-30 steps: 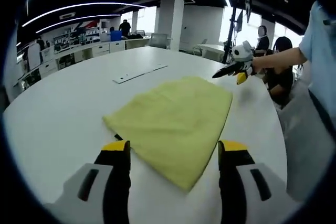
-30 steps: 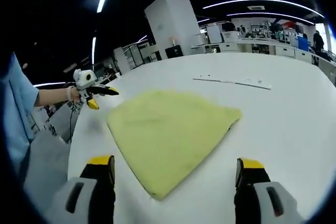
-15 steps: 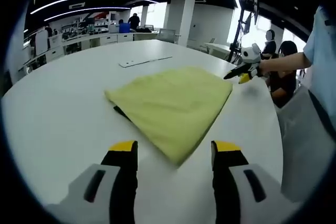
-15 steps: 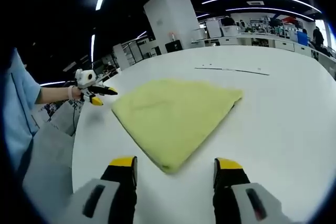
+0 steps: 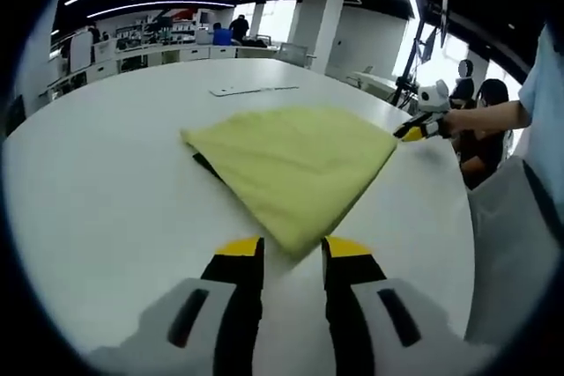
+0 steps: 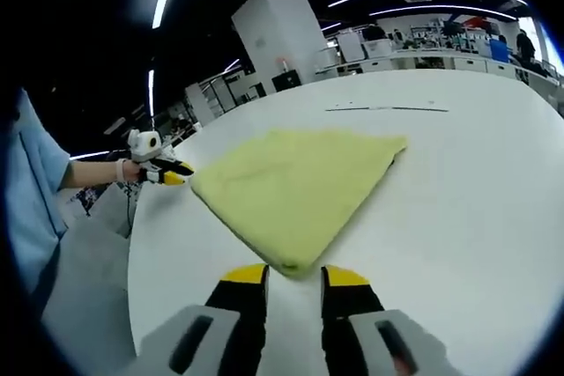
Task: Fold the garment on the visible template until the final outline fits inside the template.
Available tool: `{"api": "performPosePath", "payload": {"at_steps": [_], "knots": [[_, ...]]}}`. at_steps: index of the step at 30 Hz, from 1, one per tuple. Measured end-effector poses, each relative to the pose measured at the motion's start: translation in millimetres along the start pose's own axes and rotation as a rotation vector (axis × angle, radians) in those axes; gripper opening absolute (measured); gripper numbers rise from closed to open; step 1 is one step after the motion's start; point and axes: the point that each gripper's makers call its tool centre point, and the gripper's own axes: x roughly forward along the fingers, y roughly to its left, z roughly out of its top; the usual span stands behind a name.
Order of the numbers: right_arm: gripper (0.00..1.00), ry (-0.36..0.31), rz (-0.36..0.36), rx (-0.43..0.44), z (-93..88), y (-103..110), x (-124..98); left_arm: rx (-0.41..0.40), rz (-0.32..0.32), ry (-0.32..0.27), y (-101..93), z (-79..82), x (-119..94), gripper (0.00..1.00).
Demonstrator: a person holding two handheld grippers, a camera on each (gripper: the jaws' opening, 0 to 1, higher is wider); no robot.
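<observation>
Jaws of both the left gripper point(image 5: 284, 257) and right gripper point(image 6: 293, 276) are narrowing to a slim gap beside the folded yellow garment's point(image 5: 295, 160) corners on the desk point(image 5: 106, 182), suggesting folding is finishing.

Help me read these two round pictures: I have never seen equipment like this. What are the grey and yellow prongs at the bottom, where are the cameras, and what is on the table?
There is no robot here. A person holds a pair of hand tongs in each hand, and a fisheye camera rides on each pair, looking forward along its two prongs. One picture is the left gripper view, with the left tongs at the bottom; the other is the right gripper view, with the right tongs. Each pair also appears small in the other picture, held by a bare forearm.

On the round white table lies a folded yellow garment. Something dark peeks from under its edge, too little to identify. A thin pale strip lies farther off.

Both pairs of tongs are nearly closed, with a narrow gap, and sit just short of a cloth corner. Neither holds anything.
</observation>
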Motion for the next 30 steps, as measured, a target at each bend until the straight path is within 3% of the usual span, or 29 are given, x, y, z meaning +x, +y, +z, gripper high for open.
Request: {"api": "performPosePath", "payload": {"at_steps": [12,19,25,30], "knots": [[0.05,-0.029,0.009,0.064,-2.5,-2,7,-0.037,0.003,0.003,0.0,-4.9,4,0.05],[0.0,-0.056,0.019,0.114,-4.3,1,10,-0.046,0.005,0.013,2.2,-7.2,9,0.04],[0.0,-0.062,0.015,0.09,-6.3,1,8,-0.07,0.012,0.012,3.0,-7.8,10,0.0],[0.0,-0.074,0.02,0.036,3.5,2,-3,-0.08,0.027,-0.003,4.5,-3.8,6,0.0]]}}
